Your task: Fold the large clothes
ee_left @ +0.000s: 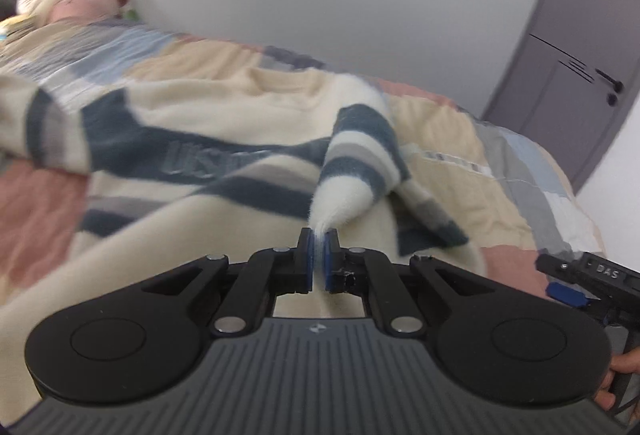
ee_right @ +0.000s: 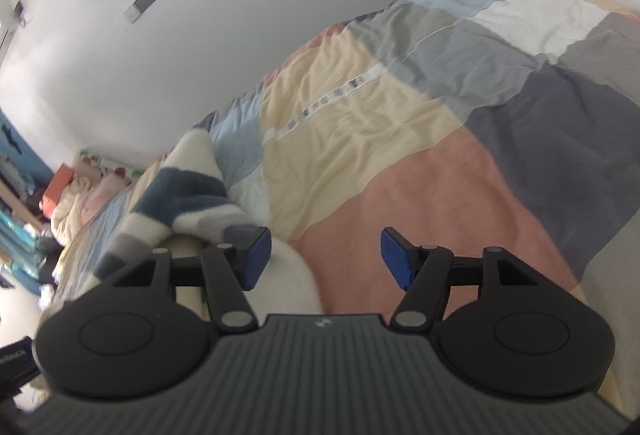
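Left gripper (ee_left: 319, 235), nearest the lens, is pinching the cream tip of a sleeve (ee_left: 352, 171), blue pads pressed tight on the fabric. Striped sweater (ee_left: 192, 139), cream with dark blue and grey bands, is lying spread across a patchwork quilt (ee_left: 452, 139) on the bed, sleeve rising in a peak toward the jaws. Right gripper (ee_right: 326, 255) is hovering over the quilt's pink patch (ee_right: 420, 203), jaws standing apart, nothing between them; sweater edge just beside its left finger.
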`<state>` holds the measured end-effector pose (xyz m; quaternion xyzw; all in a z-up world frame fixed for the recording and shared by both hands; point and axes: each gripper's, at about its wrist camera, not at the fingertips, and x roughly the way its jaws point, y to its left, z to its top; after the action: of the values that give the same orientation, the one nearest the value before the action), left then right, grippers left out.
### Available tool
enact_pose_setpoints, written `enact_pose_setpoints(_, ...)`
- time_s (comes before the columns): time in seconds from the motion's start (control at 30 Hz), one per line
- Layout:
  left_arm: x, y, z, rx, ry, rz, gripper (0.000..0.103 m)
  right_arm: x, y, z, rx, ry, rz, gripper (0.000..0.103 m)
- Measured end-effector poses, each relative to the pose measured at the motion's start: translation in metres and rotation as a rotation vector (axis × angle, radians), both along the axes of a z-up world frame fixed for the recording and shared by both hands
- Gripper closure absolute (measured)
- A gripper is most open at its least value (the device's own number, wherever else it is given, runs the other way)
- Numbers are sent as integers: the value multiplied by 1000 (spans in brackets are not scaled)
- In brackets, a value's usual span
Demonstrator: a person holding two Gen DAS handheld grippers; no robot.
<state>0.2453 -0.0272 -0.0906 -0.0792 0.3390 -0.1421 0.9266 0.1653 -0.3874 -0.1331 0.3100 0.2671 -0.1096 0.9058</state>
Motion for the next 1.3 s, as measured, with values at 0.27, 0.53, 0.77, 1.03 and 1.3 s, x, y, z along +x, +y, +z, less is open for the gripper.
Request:
enact_pose_setpoints(0.27, -11, 89, -60, -88, 115, 136, 97, 10, 51, -8, -80, 87, 148, 39)
enact_pose_setpoints(0.53, 8, 91, -93, -170, 198, 141, 97, 18, 74, -2, -154, 112, 182, 22)
enact_pose_setpoints(0.77, 10, 100, -98, -258, 225, 131, 96, 27, 89, -15, -209, 226, 199, 22)
enact_pose_setpoints(1.03, 13, 106, -100, -318, 246, 142, 96, 37, 105, -41, -268, 348, 242, 26)
enact_pose_setpoints(1.3, 8, 102, -94, -312, 209, 136, 92, 40, 127, -30, -397, 341, 318, 84)
